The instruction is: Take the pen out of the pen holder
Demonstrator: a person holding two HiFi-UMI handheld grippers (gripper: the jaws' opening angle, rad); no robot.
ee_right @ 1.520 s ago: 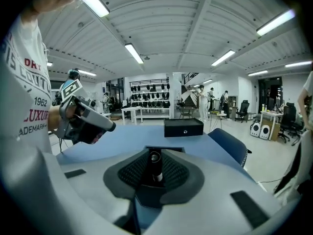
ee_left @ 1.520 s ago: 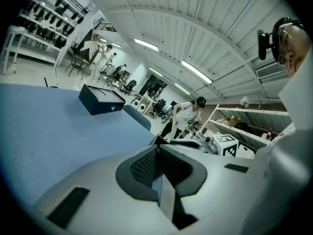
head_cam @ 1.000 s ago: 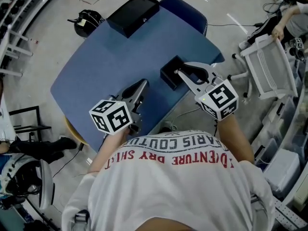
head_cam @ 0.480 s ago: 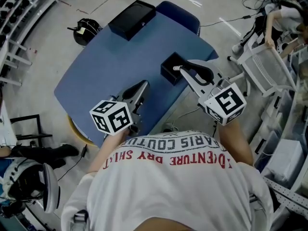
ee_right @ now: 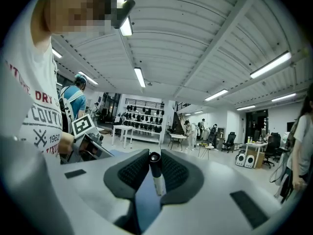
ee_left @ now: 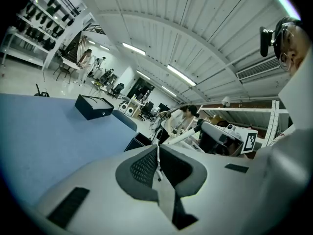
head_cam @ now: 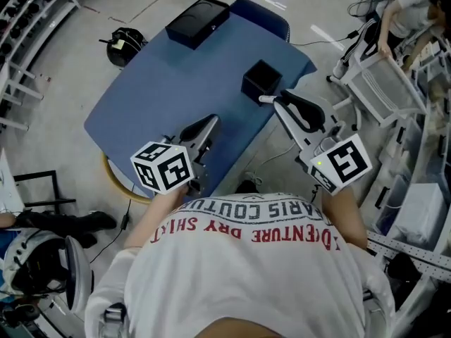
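The black square pen holder [head_cam: 261,78] stands near the right edge of the blue table [head_cam: 169,83]; the left gripper view shows it too [ee_left: 139,142]. My right gripper [head_cam: 275,98] hangs just off that edge, lifted clear of the holder. It is shut on a white pen [head_cam: 266,98], whose dark tip stands up between the pads [ee_right: 155,173]. My left gripper [head_cam: 210,121] hovers over the table's near part, shut with nothing in it [ee_left: 157,161]. The holder's inside is hidden from me.
A flat black box [head_cam: 197,21] lies at the table's far corner. A white chair [head_cam: 384,83] and a person [head_cam: 398,9] are to the right on the floor. A black bag [head_cam: 125,37] and cables lie on the floor beside the table.
My right gripper has lifted away from the pen holder toward the near right with the pen in it, so the holder now stands apart. My left gripper has risen slightly.
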